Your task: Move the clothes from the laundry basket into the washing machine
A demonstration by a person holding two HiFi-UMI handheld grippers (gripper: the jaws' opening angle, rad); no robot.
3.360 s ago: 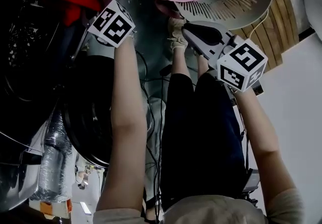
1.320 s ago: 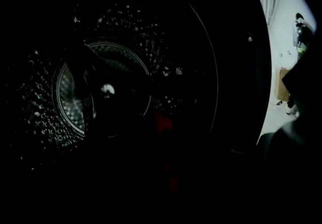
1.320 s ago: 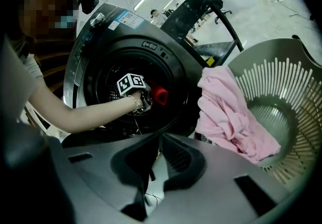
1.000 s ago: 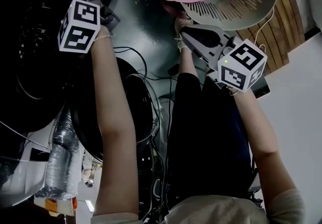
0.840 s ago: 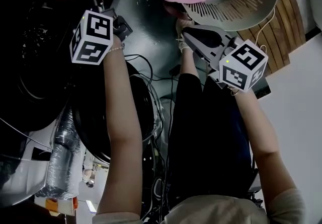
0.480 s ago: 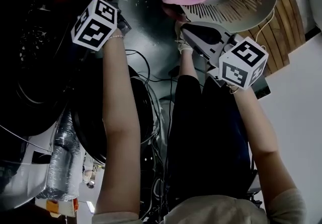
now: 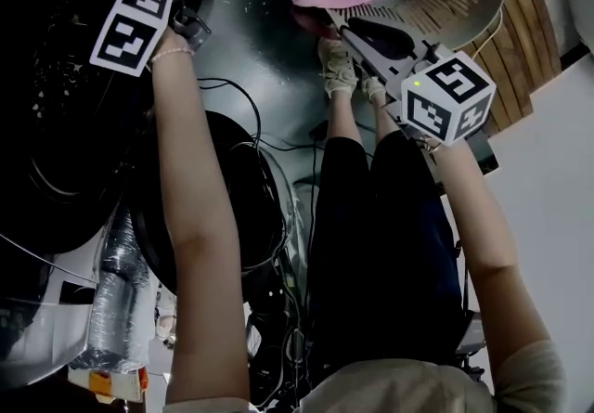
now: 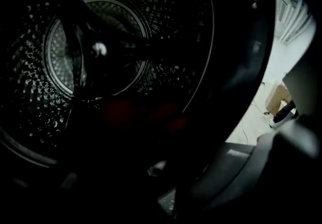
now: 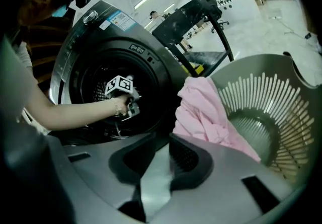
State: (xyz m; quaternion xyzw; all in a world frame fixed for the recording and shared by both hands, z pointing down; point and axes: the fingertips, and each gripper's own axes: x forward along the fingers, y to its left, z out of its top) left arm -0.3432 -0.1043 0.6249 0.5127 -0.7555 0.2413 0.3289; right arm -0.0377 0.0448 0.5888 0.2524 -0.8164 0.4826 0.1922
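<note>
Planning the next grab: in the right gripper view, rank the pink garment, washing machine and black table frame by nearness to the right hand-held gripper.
1. Pink garment, just ahead, to the right.
2. Washing machine, left, behind the garment.
3. Black table frame, far background.

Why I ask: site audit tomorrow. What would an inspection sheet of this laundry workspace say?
Surface: dark speckled floor.
Job's things: washing machine open, red garment in drum; pink garment over laundry basket edge.
Clutter: ribbed hose beside machine.
Grippers: left claw in drum mouth, jaws just been closing, too dark to see anything between; right claw shut, empty, near basket.
Cables: black cables loose on floor.
Surroundings: wooden slats by basket; strip lights beyond machine.
</note>
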